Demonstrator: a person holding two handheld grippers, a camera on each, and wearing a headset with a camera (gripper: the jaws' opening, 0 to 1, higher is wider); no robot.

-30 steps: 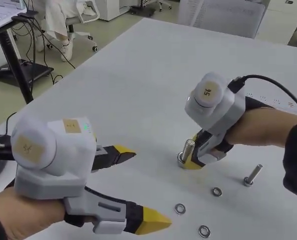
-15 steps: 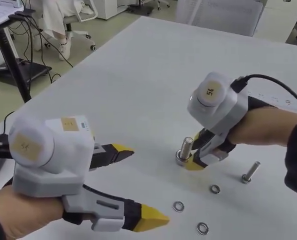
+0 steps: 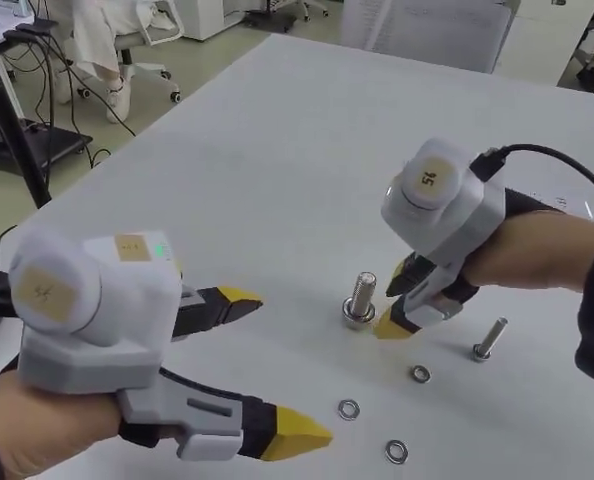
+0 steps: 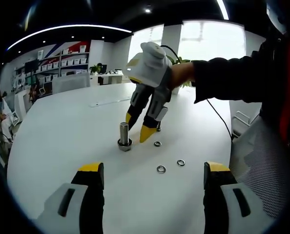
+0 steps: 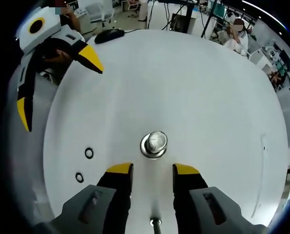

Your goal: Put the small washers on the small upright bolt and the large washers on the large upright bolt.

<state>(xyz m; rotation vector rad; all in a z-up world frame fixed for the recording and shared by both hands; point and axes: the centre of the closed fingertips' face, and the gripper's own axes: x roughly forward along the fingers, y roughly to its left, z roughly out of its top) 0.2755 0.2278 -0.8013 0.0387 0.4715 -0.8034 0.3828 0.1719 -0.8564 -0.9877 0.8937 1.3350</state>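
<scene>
Both empty, left claw [image 3: 287, 367] wide (right claw [image 5: 153, 169] narrower)

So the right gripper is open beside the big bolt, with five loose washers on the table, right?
Not five: the head view shows three loose washers on the table. The right gripper is open beside the big bolt.

The large bolt [image 3: 360, 298] was bright threaded metal, and the washers [image 3: 349, 409] around its 5 o'clock gleamed alike. The table [image 3: 277, 150] looked smooth, matt white; the left gripper [image 3: 277, 366] had a matt white plastic shell.
</scene>
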